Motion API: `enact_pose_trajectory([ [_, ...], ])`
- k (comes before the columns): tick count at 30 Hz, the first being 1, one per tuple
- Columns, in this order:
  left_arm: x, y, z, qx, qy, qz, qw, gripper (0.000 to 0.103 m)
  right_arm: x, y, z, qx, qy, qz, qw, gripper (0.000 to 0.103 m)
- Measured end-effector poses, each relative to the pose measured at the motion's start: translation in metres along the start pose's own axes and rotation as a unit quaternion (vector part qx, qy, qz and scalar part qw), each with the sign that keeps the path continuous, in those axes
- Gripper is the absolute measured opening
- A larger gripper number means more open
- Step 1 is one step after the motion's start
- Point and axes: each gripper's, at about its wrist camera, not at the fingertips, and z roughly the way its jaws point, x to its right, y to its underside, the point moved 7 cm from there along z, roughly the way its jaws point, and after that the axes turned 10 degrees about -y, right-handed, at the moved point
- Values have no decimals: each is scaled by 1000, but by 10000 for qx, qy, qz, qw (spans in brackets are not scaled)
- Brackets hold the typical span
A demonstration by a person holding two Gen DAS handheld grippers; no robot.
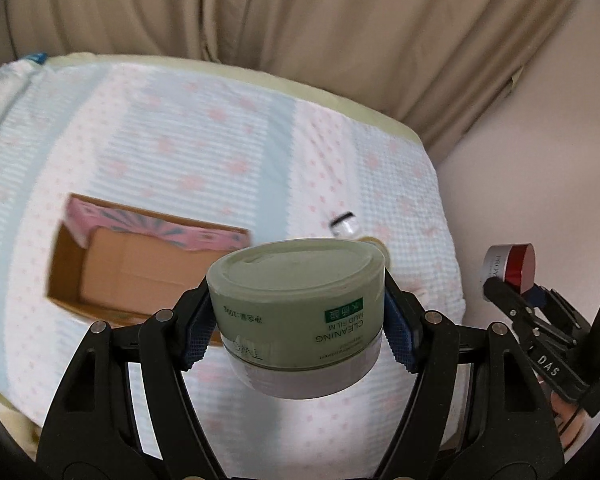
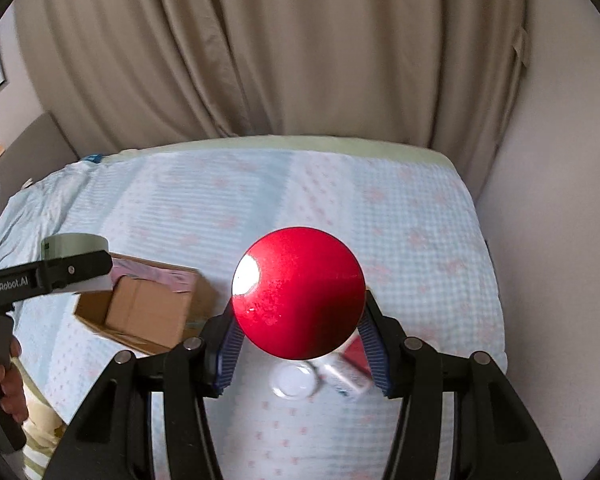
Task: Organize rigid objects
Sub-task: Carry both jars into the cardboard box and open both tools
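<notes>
My left gripper [image 1: 298, 320] is shut on a pale green "Cleaning Mud Film" jar [image 1: 296, 304], held upside down above the bed. It also shows in the right wrist view [image 2: 76, 245]. My right gripper [image 2: 300, 344] is shut on a round red-lidded jar [image 2: 299, 293], its lid facing the camera; the jar also shows in the left wrist view [image 1: 510, 266]. An open cardboard box [image 1: 140, 268] with a pink printed side lies on the bed, left of the green jar, and shows in the right wrist view [image 2: 148, 308].
The bed [image 2: 380, 208] has a light blue and pink quilt. A small clear round jar [image 2: 294, 380] and a small red-and-white box [image 2: 350, 372] lie under my right gripper. Another small item [image 1: 344, 224] lies behind the green jar. Beige curtains [image 2: 260, 60] hang behind; a wall stands at right.
</notes>
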Motion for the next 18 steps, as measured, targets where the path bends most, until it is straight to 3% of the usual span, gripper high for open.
enact_pose_trajectory([
  [9, -114, -12, -12, -70, 5, 261, 9996, 69, -105, -10, 8, 189, 27, 176, 9997, 50],
  [18, -200, -10, 40, -567, -9, 967, 9937, 69, -182, 5, 71, -108, 281, 996, 9946, 50],
])
